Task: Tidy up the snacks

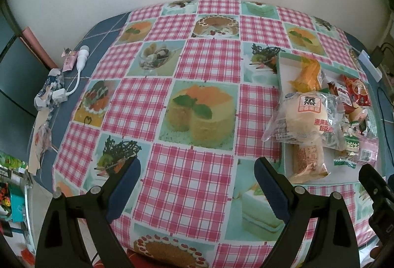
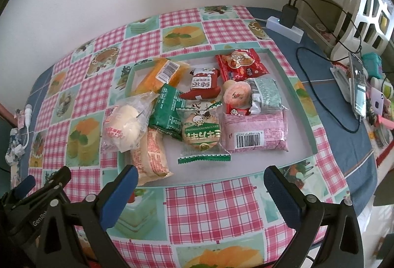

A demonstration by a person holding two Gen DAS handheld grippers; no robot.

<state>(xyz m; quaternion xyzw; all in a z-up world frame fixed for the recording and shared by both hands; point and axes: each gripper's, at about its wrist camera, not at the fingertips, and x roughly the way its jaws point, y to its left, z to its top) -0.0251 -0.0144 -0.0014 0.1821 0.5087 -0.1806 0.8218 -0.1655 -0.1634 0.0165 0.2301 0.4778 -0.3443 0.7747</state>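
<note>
A: Where are the snacks?

B: All piled in the shallow tray [image 2: 304, 105] with the teal rim, on the worktop [image 2: 209, 206] under its checked cloth. The pink packet [image 2: 253, 132] lies flat, its long side across the right wrist view, barcode toward the camera. The orange packet [image 2: 160, 76] runs slantwise toward the far left corner. The long bread packet [image 2: 150, 157] points toward the near rim.

A: And the fingers?

B: The right gripper [image 2: 199, 184] has its fingers [image 2: 120, 191] spread wide with nothing between them; the tray's near rim shows in the gap and the snacks lie beyond the tips. The left gripper [image 1: 197, 179] is also spread and empty, over bare cloth, with the tray off to its right.

A: Any difference between views?

B: The left wrist view shows the bun packet [image 1: 305, 118] overhanging the tray's left rim, plus a white cable [image 1: 78, 71] at the cloth's left edge. The right view shows the whole tray, a power strip [image 2: 285, 26] and a phone [image 2: 358, 86].
</note>
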